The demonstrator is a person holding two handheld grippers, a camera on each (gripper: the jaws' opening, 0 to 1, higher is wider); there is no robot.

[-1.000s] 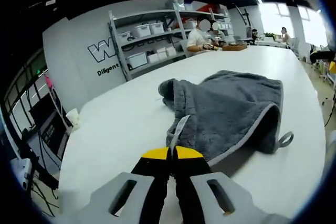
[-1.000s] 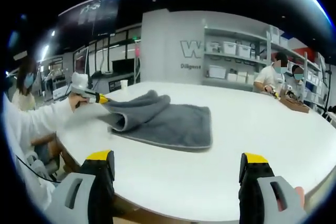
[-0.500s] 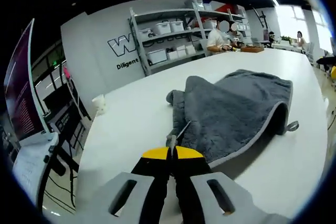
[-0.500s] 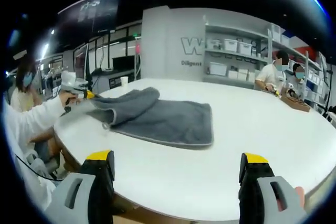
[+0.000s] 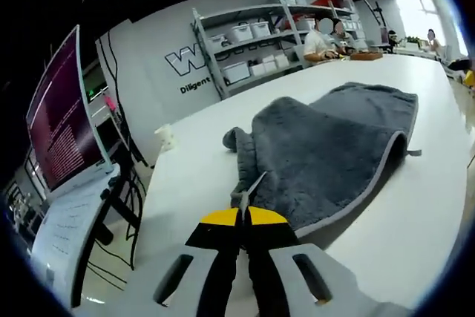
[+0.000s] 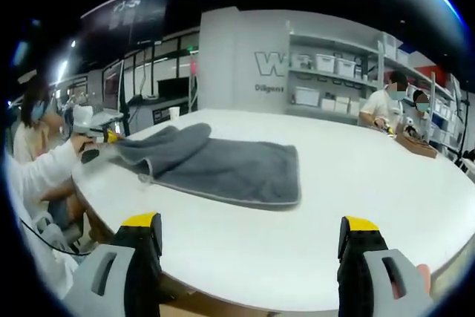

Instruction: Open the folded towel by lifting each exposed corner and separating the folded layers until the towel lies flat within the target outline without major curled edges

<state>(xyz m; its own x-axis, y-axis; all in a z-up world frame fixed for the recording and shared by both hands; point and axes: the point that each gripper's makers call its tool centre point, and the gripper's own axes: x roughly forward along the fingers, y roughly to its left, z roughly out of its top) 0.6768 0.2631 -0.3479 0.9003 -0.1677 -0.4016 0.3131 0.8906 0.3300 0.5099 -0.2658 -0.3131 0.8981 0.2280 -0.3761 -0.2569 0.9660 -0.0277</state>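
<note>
Two grippers are used, and they are in opposite states. The left gripper (image 5: 243, 213) is clenched on a corner of the soft grey fleece towel (image 5: 326, 150), right at its pale stitched border, and this corner is held a little above the round white table (image 5: 415, 220). It is held so, by judgement, in order that the upper layer can be drawn away from the layer under it. In the right gripper view, the same left gripper (image 6: 100, 137) is seen at the near edge of the table, with the grey towel (image 6: 230, 168) stretched from it toward the middle; the far part lies flat, but near the grasp the cloth is bunched and curled. The right gripper (image 6: 249, 239) is released, its jaws wide apart, and it is kept well apart from the towel, probably to wait for the next corner. A target outline cannot be made out on the table.
</note>
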